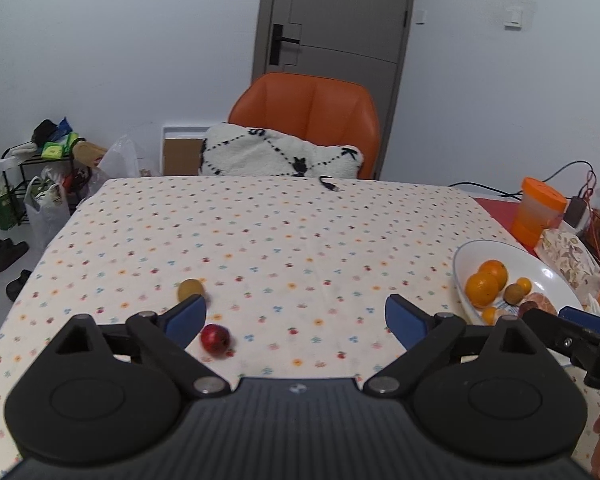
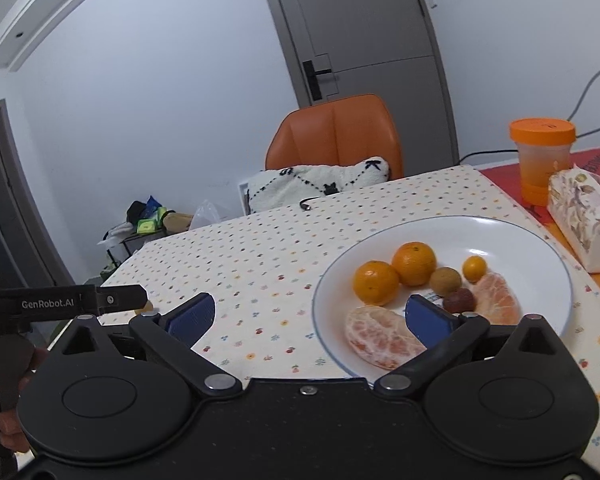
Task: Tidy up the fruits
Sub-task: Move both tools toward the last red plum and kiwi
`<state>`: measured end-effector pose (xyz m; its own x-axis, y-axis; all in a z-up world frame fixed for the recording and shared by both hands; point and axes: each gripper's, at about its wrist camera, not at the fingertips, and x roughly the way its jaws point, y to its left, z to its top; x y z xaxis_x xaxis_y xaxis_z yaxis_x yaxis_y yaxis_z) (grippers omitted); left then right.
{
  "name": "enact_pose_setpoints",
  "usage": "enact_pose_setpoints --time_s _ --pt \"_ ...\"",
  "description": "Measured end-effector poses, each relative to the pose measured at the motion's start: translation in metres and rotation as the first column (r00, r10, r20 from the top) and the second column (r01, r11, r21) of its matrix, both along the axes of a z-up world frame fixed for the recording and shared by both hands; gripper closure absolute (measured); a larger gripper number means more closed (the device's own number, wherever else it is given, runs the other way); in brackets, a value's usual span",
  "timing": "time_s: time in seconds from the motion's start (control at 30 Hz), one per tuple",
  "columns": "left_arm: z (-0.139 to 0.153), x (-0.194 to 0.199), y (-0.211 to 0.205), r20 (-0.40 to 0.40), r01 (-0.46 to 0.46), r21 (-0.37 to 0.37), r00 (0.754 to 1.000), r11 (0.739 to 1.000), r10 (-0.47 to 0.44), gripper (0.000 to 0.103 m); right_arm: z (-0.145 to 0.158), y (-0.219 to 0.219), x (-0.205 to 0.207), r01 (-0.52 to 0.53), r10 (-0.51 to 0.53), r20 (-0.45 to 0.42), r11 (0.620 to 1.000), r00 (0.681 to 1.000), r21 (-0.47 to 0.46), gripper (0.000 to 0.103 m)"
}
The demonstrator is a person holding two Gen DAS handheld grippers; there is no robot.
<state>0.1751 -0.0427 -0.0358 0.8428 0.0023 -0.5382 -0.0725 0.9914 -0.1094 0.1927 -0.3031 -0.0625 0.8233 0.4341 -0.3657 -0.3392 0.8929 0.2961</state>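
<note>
Two loose fruits [image 1: 204, 320] beside left jaws.

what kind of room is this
Most likely a lived-in home, perhaps a dining corner: a table under a flowered cloth, an orange chair with a cushion, and a plate of fruit. Shoes lie on the floor.

Orange chair [image 1: 306, 120] (cushioned) before grey door [image 1: 336, 16], pale walls.
</note>
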Motion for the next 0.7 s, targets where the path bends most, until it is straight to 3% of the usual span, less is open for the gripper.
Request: enact_pose_setpoints --time_s 0.7 --pt "-0.008 -0.016 0.049 -0.030 -0.105 0.019 0.994 0.994 0.106 0.008 -0.001 0.048 0.009 -0.129 0.129 -0.032 0.992 0.991 0.008 0.000"
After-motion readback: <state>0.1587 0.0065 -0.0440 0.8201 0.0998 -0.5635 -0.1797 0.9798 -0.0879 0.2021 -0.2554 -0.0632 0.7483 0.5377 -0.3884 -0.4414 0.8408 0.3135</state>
